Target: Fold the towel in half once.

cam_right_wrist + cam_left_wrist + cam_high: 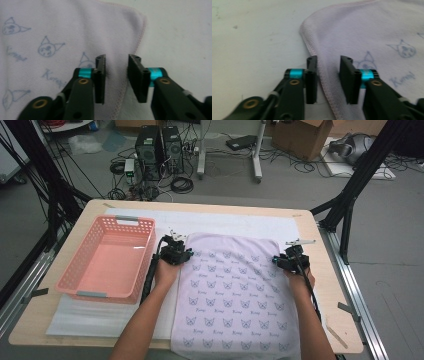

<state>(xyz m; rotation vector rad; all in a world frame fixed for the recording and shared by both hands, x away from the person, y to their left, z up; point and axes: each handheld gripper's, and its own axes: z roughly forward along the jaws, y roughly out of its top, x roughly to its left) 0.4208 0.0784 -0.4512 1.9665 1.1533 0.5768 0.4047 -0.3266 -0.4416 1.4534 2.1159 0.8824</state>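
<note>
We see the cat-print towel (235,295) spread flat on the table (325,285), beside a pink basket (107,260). Left gripper (328,78) and right gripper (116,78): jaws parted, straddling the towel's stitched side edges near its far corners, nothing clamped.

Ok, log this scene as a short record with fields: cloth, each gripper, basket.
cloth: pale printed towel, flat on the table, near end hanging over the front edge
left gripper: open, jaws either side of the towel's hem near a far corner
right gripper: open, astride the opposite hem
basket: pink, nothing in it, left of the towel
</note>
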